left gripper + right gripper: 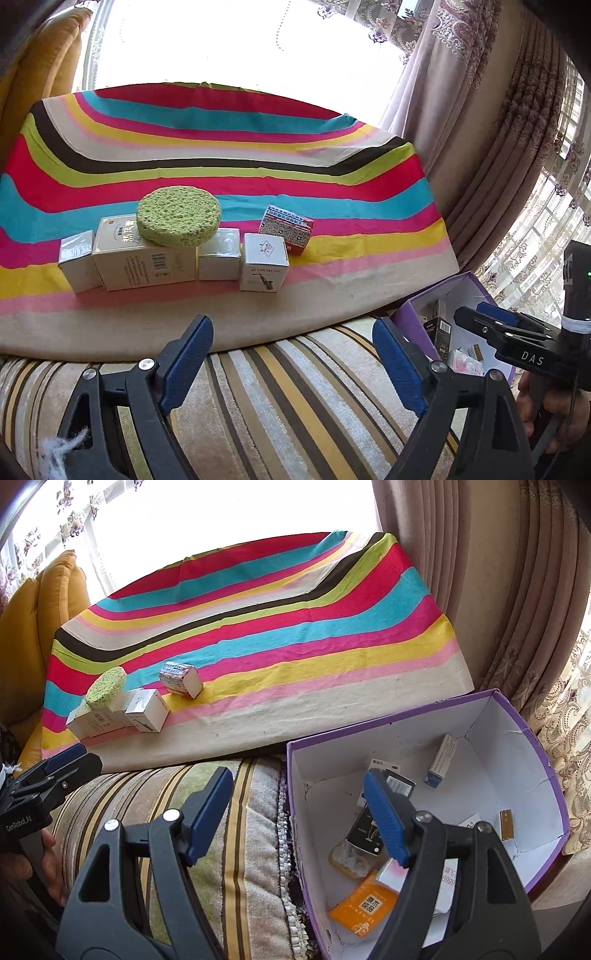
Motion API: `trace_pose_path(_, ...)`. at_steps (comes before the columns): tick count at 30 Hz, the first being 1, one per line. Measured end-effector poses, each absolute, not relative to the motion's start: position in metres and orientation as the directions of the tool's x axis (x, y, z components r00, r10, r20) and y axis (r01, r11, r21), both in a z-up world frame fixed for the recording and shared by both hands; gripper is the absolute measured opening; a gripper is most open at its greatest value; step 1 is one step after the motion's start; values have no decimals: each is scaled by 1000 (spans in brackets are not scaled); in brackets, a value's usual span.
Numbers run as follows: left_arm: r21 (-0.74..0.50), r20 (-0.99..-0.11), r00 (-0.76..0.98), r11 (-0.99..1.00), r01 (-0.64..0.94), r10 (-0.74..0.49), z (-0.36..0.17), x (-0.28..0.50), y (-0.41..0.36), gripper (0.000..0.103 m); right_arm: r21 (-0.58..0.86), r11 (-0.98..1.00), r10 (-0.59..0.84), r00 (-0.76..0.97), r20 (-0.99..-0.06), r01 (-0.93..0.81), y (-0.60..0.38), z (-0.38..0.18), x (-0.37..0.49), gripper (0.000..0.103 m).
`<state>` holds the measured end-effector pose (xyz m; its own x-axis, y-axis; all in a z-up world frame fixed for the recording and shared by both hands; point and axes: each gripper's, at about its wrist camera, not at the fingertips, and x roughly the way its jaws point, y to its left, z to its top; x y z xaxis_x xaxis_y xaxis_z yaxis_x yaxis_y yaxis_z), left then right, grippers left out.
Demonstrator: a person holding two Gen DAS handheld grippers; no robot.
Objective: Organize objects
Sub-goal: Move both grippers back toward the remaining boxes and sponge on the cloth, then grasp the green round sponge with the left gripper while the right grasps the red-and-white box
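Left gripper (pixel 291 354): jaws wide, empty, short of the striped cloth (pixel 221 140). Right gripper (pixel 295 812): wide, empty, over the purple box (pixel 532 738). Green sponge (pixel 179 216): atop the large carton (pixel 144 258); likely light, soft; pinch across its rim.

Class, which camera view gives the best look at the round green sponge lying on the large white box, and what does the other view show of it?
The left wrist view: the round green sponge appears large, its pitted top and edge clear on the large white box. The right wrist view shows it small and distant at far left.
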<state>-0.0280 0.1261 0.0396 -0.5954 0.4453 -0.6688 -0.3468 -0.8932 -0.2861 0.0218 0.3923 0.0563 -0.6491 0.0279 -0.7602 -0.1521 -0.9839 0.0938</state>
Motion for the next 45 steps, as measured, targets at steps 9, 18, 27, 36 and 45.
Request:
trace_pose_path(9, -265, -650, -655, -923, -280, 385, 44, -55, 88, 90, 71, -995, -10, -633, -774, -71, 349, 50, -3, 78)
trace_pose_path(18, -145, -655, -692, -949, -279, 303, 46, -100, 87, 95, 71, -997, -31, -620, -784, -39, 327, 46, -35, 80)
trace_pose_path(27, -64, -692, -672, -950, -306, 263, 33, -130, 98, 96, 76, -997, -51, -617, -785, -14, 312, 43, -68, 83)
trace_pose_path(36, -35, -718, -650, -945, -326, 250, 22, -143, 101, 99, 72, -997, -56, -624, -780, 0, 298, 42, -98, 84)
trace_pose_path(45, -52, -704, -649, -931, -361, 291, 20, -143, 102, 81, 95, -995, -53, -626, -778, -34, 286, 40, -122, 88)
